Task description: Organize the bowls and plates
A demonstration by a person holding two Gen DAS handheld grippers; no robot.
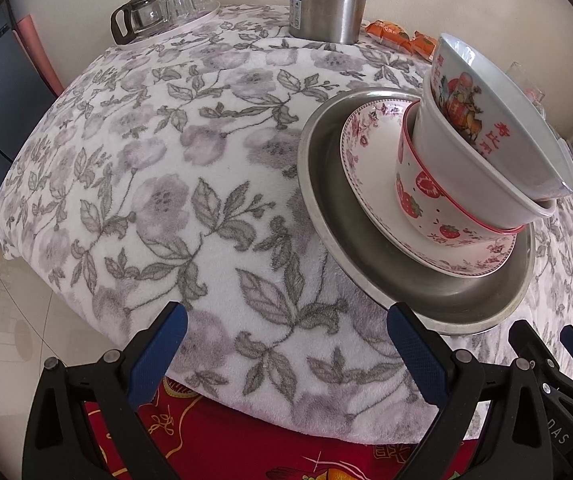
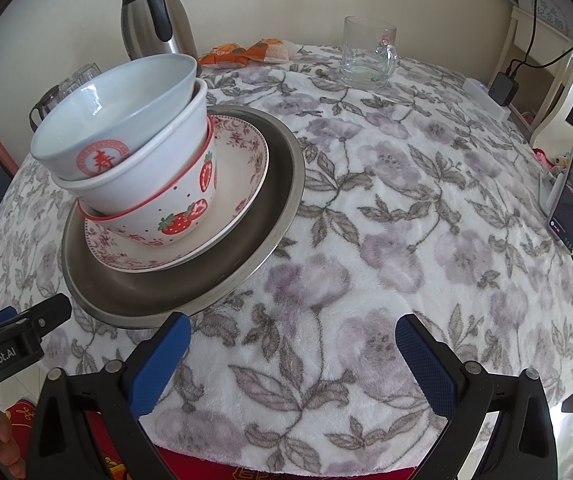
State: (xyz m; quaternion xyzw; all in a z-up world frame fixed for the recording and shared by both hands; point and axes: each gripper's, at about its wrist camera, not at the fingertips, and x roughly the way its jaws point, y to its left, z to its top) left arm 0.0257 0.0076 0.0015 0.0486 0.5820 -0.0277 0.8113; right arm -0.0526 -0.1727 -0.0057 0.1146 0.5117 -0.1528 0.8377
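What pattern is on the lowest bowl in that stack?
Red strawberries on white, with a red rim, on the lowest bowl; clearest in the right wrist view.

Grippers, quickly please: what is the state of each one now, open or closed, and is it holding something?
Left gripper: open, holding nothing.
Right gripper: open, holding nothing.

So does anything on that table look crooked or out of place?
Yes: the top bowl sits tilted in the plain white bowl, which leans inside the strawberry bowl. The stack is askew on the floral plate and steel plate. Nothing looks spilled or broken.
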